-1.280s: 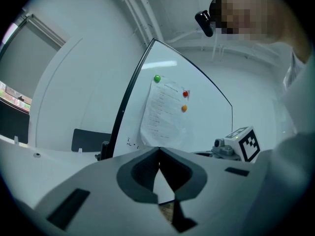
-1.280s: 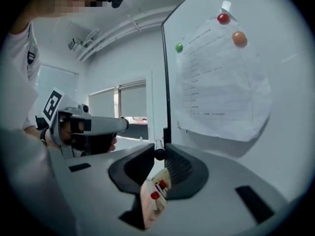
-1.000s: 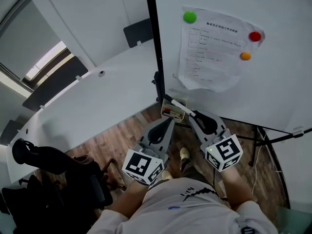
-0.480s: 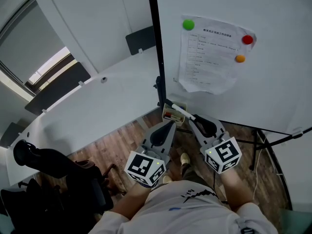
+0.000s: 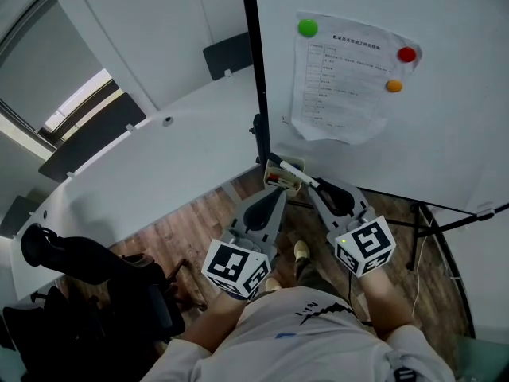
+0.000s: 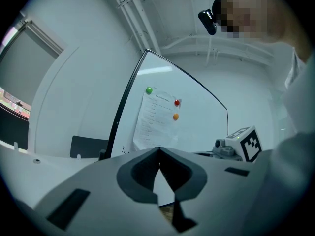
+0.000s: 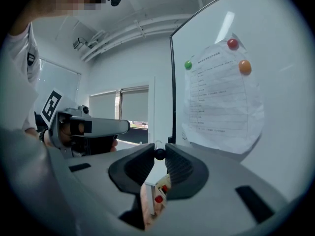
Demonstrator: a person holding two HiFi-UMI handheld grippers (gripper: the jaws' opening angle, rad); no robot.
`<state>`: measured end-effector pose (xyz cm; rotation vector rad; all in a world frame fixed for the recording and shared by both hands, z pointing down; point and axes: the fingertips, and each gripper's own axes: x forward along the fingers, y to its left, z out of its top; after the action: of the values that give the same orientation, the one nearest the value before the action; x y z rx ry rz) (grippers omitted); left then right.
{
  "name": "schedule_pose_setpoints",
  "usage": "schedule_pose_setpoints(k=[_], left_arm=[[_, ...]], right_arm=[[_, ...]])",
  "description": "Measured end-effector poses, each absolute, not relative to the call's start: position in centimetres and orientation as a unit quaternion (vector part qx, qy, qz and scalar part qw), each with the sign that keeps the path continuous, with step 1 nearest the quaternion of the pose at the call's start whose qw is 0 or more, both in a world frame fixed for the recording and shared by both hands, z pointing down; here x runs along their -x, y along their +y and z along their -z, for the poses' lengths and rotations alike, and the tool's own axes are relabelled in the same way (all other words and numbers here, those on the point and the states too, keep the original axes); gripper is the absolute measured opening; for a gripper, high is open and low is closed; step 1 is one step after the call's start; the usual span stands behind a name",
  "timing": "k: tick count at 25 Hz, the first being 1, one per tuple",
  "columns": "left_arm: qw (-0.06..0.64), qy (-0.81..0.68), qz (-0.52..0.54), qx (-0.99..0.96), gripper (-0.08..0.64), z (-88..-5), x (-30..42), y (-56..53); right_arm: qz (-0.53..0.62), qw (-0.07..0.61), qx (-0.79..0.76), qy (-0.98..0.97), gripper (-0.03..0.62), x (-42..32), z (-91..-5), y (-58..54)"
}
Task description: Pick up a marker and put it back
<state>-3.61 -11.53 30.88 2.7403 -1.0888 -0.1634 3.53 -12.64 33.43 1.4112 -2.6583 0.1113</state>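
Note:
A white marker (image 5: 290,170) with a dark tip points away from me toward the whiteboard's lower left corner. My right gripper (image 5: 316,188) is shut on its near end. In the right gripper view the marker's black end (image 7: 160,154) sits pinched between the jaw tips of the right gripper (image 7: 160,156). Just below and beyond it is a small marker holder (image 5: 278,184) on the board's edge, and red caps show in the holder (image 7: 161,191). My left gripper (image 5: 277,198) hovers beside the holder, shut and holding nothing; the left gripper (image 6: 159,151) shows its tips touching.
The whiteboard (image 5: 445,134) carries a printed sheet (image 5: 342,82) held by green, red and orange magnets. Its stand's legs (image 5: 445,225) cross the wooden floor at right. A curved white table (image 5: 159,173) and a black chair (image 5: 79,269) stand at left.
Almost nothing has changed. The head view has shifted slightly, while both grippers and the marker stay by the holder.

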Motion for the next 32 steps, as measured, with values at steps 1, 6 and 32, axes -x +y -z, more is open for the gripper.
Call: schedule_pose_setpoints(k=[1, 6, 32], left_arm=[[0.095, -0.367, 0.054, -0.924, 0.011, -31.0, 3.6, -11.6], [0.099, -0.367, 0.053, -0.924, 0.011, -31.2, 3.2, -12.2], [0.169, -0.425, 0.016, -0.889, 0.011, -40.7, 1.8, -20.1]], right_arm=[[-0.038, 0.066, -0.467, -0.881, 0.075, -3.6, -33.5, -12.7], [-0.045, 0.067, -0.466, -0.881, 0.075, -3.8, -34.3, -13.4], [-0.099, 0.173, -0.424, -0.883, 0.075, -6.0, -46.9, -21.4]])
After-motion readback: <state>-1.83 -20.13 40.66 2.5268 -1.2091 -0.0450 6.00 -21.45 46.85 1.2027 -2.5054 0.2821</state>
